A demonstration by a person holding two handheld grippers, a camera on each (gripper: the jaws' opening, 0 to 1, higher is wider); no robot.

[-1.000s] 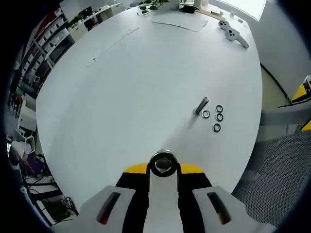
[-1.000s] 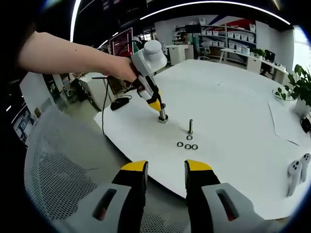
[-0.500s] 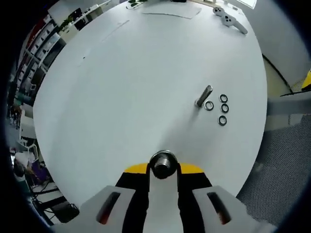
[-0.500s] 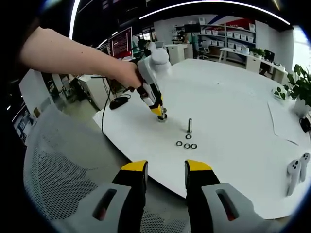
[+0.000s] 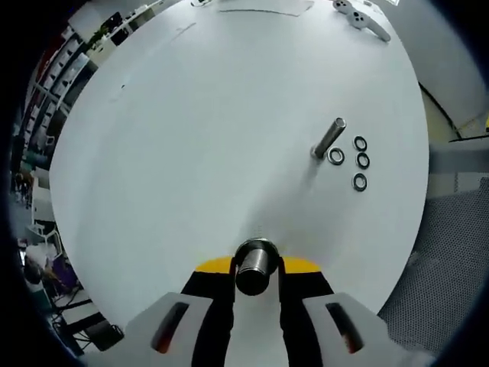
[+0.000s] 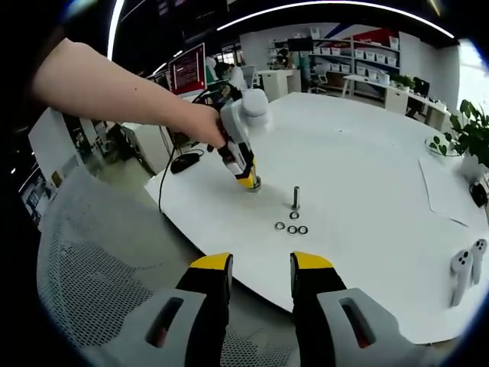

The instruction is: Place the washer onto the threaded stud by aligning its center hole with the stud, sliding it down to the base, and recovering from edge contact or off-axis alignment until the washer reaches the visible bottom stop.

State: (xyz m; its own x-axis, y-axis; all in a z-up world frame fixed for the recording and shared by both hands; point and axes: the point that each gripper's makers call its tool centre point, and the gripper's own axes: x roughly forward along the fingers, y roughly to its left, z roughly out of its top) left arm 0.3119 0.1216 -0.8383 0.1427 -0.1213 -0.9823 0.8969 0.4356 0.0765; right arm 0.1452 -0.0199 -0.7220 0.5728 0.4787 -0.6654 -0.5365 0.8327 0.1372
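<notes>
A metal stud stands upright on the white table, with several washers lying flat just beside it. My left gripper is shut on a second short metal stud, whose round end faces the camera low over the table. From the right gripper view, a person's hand holds the left gripper tilted, tip on the table left of the standing stud and the washers. My right gripper hangs open near the table's front edge, nothing between its jaws.
White hand controllers lie at the table's far side, next to a paper sheet and a plant. A grey mesh chair stands at the table's near edge. Desks and shelves fill the room behind.
The left gripper has tilted with the hand; the held stud now shows more of its side, and the standing stud and washers sit higher in its view. The right gripper stays put.
</notes>
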